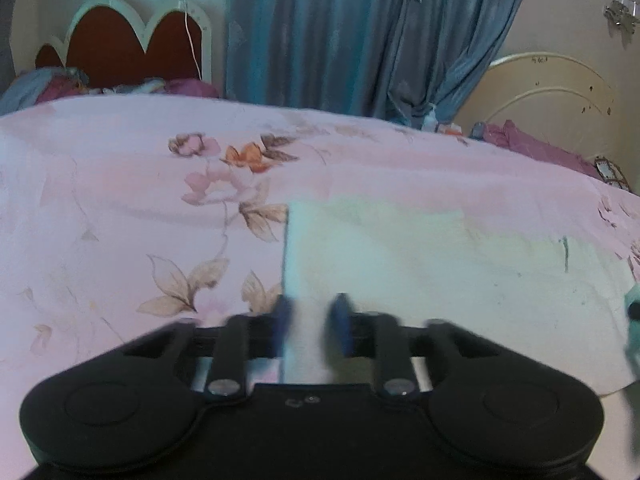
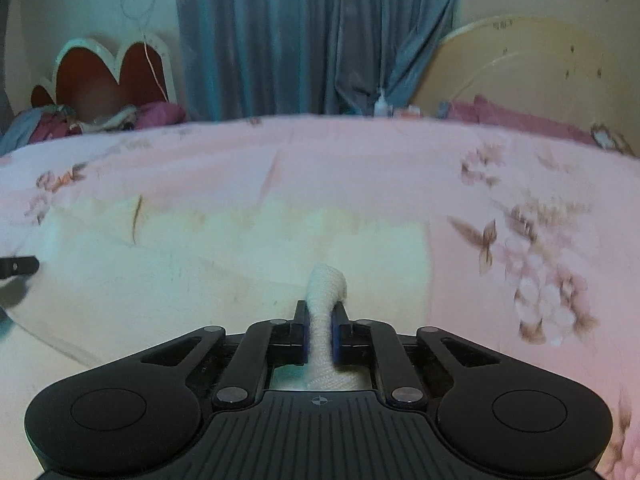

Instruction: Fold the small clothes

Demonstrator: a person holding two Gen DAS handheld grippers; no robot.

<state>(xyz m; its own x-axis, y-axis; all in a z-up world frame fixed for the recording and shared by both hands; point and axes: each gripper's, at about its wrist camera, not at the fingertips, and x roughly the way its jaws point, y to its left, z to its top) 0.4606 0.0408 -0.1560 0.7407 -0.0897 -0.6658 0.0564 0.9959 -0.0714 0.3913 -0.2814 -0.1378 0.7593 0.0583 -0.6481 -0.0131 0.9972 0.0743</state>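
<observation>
A pale cloth (image 2: 224,264) lies flat on my pink flowered bed (image 2: 360,168), in front of the blue curtain (image 2: 280,40). My right gripper (image 2: 320,332) is clenched on a bunched fold of the cloth's near edge. My left gripper (image 1: 312,324) pinches the cloth's near left corner, though blur softens it.

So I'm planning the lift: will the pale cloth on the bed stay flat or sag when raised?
The pale cloth probably sags: its edge bunches into a soft roll inside the right claw. It looks thin and light, lying flat on the bedspread.
</observation>
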